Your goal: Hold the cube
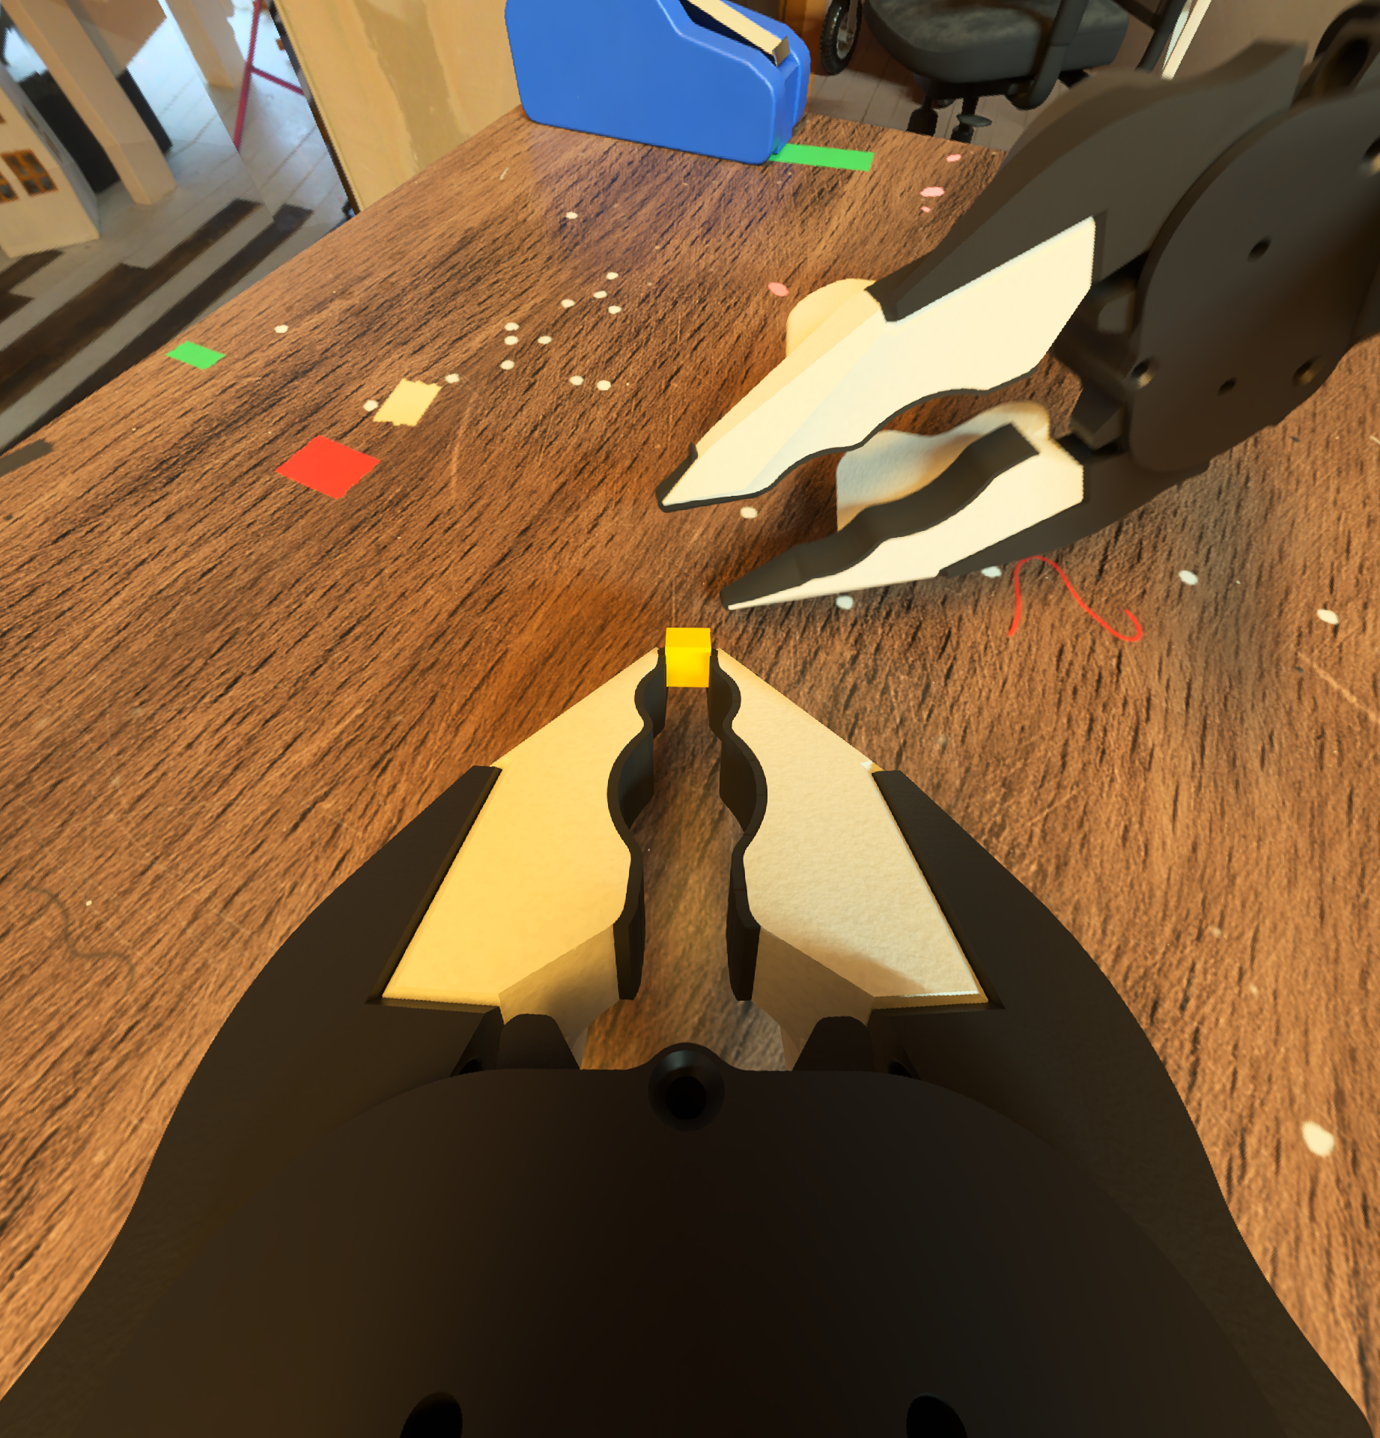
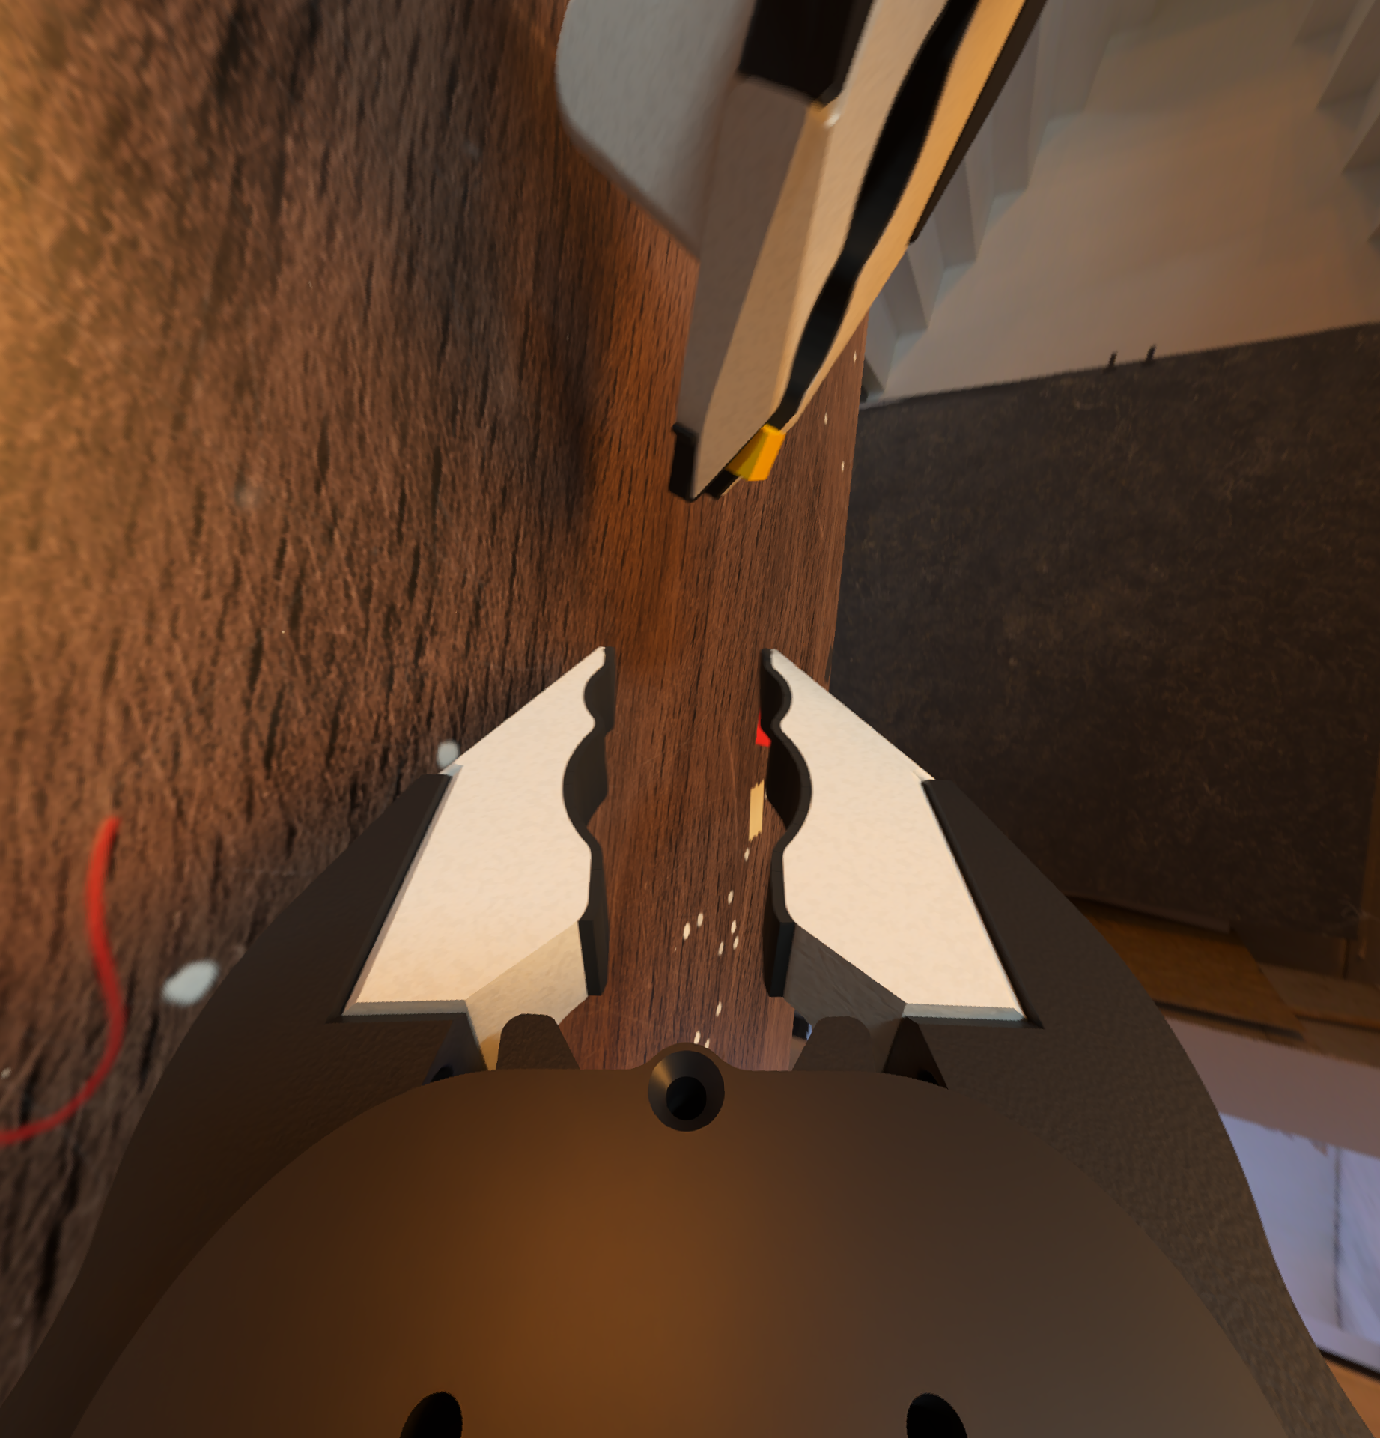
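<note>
The left hand-held gripper is clamped on the cube, which sits right at the very ends of its 2 fingers, above the desk; whether the cube clears the desk surface I cannot tell. Because the grip is only at the tips, the hold looks thin: keeping steady squeeze and avoiding any tilt or jerk seems the best way to stop the cube slipping forward out of the tips. The right hand-held gripper is spread open with nothing in it, off to the right and ahead of the left one, near the cube. The cube is small, bright yellow and sharp-edged with plain faces.
</note>
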Available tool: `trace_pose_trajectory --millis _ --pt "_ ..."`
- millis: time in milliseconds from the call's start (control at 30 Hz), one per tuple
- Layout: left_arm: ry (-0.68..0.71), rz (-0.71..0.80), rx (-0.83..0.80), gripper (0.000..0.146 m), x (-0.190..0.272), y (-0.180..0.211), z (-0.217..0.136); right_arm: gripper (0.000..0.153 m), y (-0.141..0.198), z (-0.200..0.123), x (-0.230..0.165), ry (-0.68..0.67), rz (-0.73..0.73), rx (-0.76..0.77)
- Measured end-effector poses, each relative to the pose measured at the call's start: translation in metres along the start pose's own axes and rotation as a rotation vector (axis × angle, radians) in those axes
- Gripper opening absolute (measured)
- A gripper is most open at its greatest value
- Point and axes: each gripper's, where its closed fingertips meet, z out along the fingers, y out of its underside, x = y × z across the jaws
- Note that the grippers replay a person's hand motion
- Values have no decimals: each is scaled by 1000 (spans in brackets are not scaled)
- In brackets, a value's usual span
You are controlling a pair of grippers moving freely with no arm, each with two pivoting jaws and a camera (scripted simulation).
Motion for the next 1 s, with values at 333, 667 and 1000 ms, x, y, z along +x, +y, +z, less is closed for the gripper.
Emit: trace_pose_trajectory --millis 333,667,1000 --pt "-21 22 -39 9 3 3 5 10 2 -7 6 -48 125 64" --pt "-44 14 6 9 -4 -1 -2 35 6 -7 13 -127 513 218" --pt "45 -95 164 9 8 -18 -33 86 15 29 7 -613 905 325"
